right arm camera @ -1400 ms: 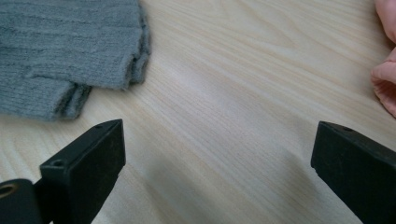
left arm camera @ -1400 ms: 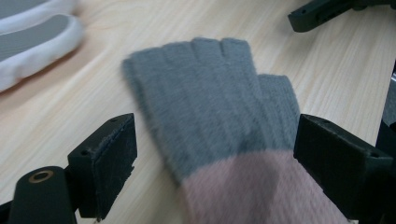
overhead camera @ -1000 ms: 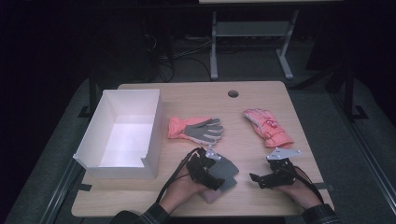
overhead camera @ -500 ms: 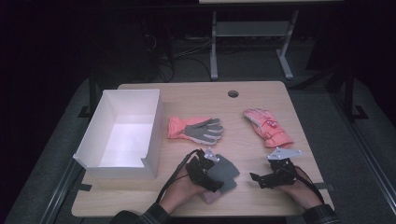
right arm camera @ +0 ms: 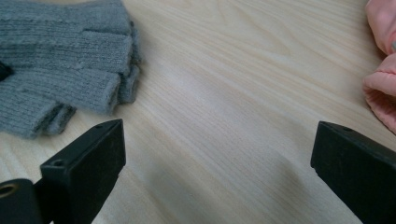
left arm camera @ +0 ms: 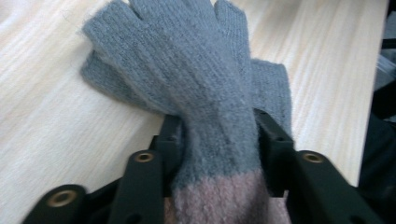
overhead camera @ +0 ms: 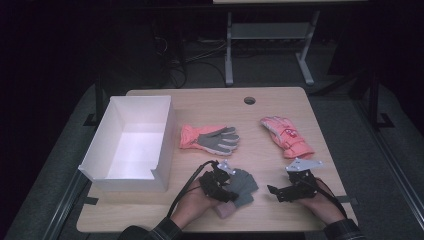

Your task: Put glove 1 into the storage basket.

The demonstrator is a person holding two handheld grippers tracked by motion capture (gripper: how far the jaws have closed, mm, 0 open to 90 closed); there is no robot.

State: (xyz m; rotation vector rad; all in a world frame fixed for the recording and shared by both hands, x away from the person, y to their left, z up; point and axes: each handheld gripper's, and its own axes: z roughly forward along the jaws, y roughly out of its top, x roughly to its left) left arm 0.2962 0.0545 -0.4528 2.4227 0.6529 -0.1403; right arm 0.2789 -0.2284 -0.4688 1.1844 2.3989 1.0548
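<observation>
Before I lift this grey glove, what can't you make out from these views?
- Grey glove cuff: cut off by the bottom edge, left gripper view.
- Left tongs tips: hidden under the hand and glove, high view.
- Pink ski glove: cut off by the right edge, right gripper view.
- White box near inner wall: hidden by its rim.

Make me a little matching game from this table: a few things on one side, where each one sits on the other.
Things:
1. grey knit gloves
2. white box
3. pink ski glove
4. pink glove with grey palm

Places:
A. table's left part
B. middle of the table, right of the box
C. between the left gripper's fingers
D. far right, beyond the right gripper

Pairs: 1-C, 2-A, 3-D, 4-B
</observation>
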